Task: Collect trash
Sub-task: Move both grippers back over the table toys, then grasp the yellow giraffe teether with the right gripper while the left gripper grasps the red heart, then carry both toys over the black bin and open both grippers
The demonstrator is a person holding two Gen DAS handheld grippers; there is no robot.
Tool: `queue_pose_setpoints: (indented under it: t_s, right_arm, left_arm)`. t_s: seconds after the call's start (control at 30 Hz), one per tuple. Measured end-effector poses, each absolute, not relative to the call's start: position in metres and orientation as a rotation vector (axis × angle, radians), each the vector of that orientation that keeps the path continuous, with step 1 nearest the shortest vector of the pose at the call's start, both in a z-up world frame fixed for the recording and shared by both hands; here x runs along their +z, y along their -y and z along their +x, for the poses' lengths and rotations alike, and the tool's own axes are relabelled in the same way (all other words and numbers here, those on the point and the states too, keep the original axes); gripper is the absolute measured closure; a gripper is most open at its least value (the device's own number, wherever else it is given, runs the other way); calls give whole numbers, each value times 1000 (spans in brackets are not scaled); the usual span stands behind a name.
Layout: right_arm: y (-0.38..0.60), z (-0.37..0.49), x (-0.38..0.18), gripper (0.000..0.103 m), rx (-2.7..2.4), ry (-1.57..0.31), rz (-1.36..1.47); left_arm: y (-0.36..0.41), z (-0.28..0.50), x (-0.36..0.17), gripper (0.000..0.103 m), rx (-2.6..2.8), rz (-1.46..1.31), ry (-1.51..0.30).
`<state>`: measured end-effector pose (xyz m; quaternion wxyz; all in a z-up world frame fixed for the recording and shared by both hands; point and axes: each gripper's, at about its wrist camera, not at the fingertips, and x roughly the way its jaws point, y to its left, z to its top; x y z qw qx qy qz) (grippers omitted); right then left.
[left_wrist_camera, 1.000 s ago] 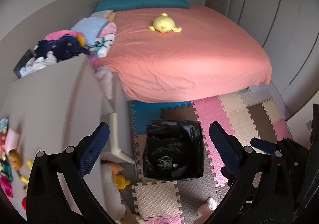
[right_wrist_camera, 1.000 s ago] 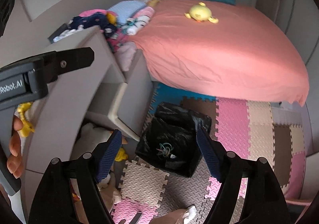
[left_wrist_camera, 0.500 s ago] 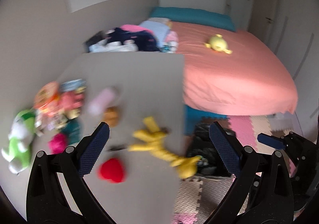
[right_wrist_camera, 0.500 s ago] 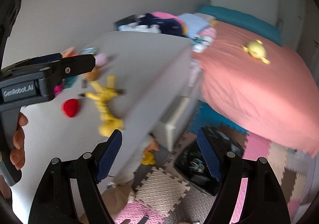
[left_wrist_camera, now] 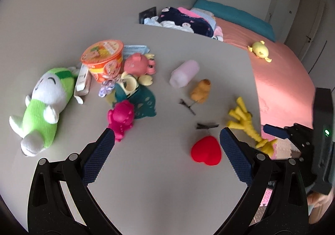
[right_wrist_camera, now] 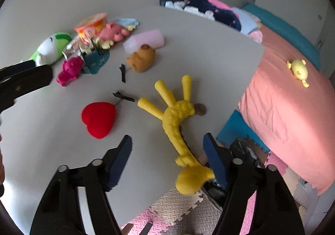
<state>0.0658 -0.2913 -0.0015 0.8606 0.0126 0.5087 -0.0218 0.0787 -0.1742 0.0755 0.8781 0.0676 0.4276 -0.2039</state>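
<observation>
Trash sits at table (left_wrist_camera: 167, 182) far-left corner — noodle cup (left_wrist_camera: 103, 60), small carton (left_wrist_camera: 83, 81), wrapper (left_wrist_camera: 106, 88). Left gripper (left_wrist_camera: 166, 147) and right gripper (right_wrist_camera: 167, 159) wide open, empty — skip toys, approach wrapper low.

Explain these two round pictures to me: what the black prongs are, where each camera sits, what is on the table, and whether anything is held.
No robot here: a person carries a two-finger tool in each hand, with a fisheye camera looking along its fingers. One picture comes from the left gripper, the other from the right gripper. Both stand open and hold nothing. On the grey table lie toys: a red heart, a yellow giraffe, a green plush, plus an instant-noodle cup, probably trash.
</observation>
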Motion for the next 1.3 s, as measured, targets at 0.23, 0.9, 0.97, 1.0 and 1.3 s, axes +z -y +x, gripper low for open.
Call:
queue_pose_setpoints:
  t_s: [0.23,0.9,0.97,1.0,1.3]
  right_arm:
    - [294,76,-10,80,-40,-1096,29]
    - [337,37,21,84,-53,-1014,196]
    - [338,33,23,84,-50,-1009,201]
    - [338,32,25,84,-47,-1006,203]
    - [347,18,35,84,-66,-974,226]
  left_arm:
    - [187,80,58,6,-454,184,-919]
    - [238,85,11,59,-434,348,-954]
    - [235,86,12,60,-437,326,-951]
    - [234,85,14,60,-434,316,-947]
    - [243,70,53,60,-469,308,-864]
